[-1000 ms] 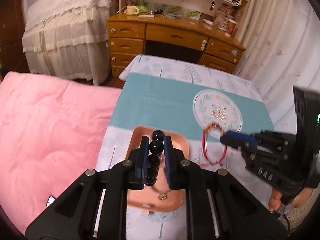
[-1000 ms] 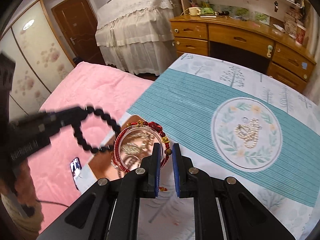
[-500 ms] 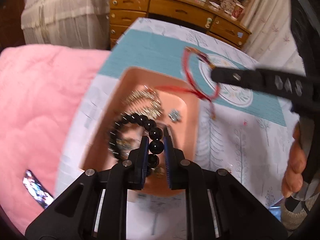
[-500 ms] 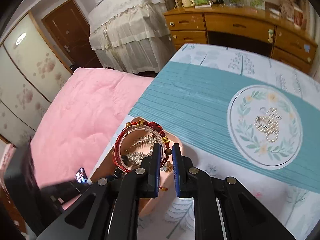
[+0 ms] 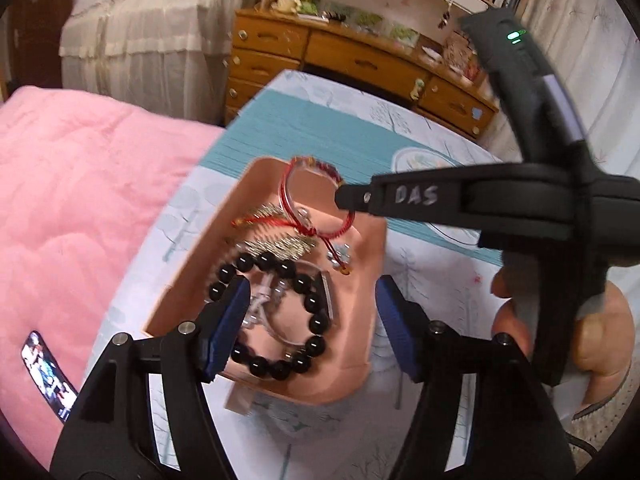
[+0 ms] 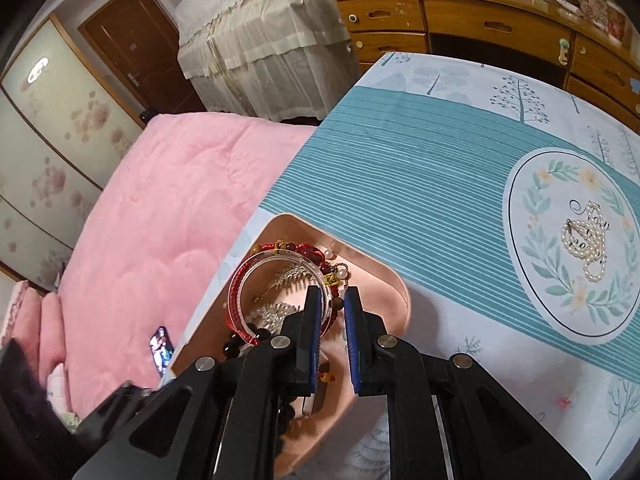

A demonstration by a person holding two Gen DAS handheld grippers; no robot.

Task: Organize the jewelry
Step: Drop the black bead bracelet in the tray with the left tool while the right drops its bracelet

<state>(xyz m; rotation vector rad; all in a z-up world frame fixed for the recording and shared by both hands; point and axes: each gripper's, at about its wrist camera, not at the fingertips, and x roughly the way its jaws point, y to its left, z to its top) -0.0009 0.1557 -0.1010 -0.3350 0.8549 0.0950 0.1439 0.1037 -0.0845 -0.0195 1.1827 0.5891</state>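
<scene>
A pink tray [image 5: 360, 368] [image 6: 384, 276] sits at the table's near left edge. A black bead bracelet [image 5: 316, 322] lies loose in it, over gold leaf pieces [image 5: 280, 242] and a clear bangle. My left gripper [image 5: 312, 316] is open just above it, empty. My right gripper [image 6: 331, 312] [image 5: 348, 200] is shut on a red cord bracelet [image 6: 240, 300] [image 5: 292, 196] with a clear bangle, holding it over the tray's far part.
A pearl necklace [image 6: 584, 240] lies on the round floral print of the teal-striped tablecloth [image 6: 400, 168]. A pink quilt [image 6: 160, 208] with a phone [image 6: 161, 346] lies left of the table. A wooden dresser [image 6: 460, 28] stands behind.
My left gripper opened and let the black bead bracelet drop into the tray. My right gripper carried the red bracelet lower over the tray.
</scene>
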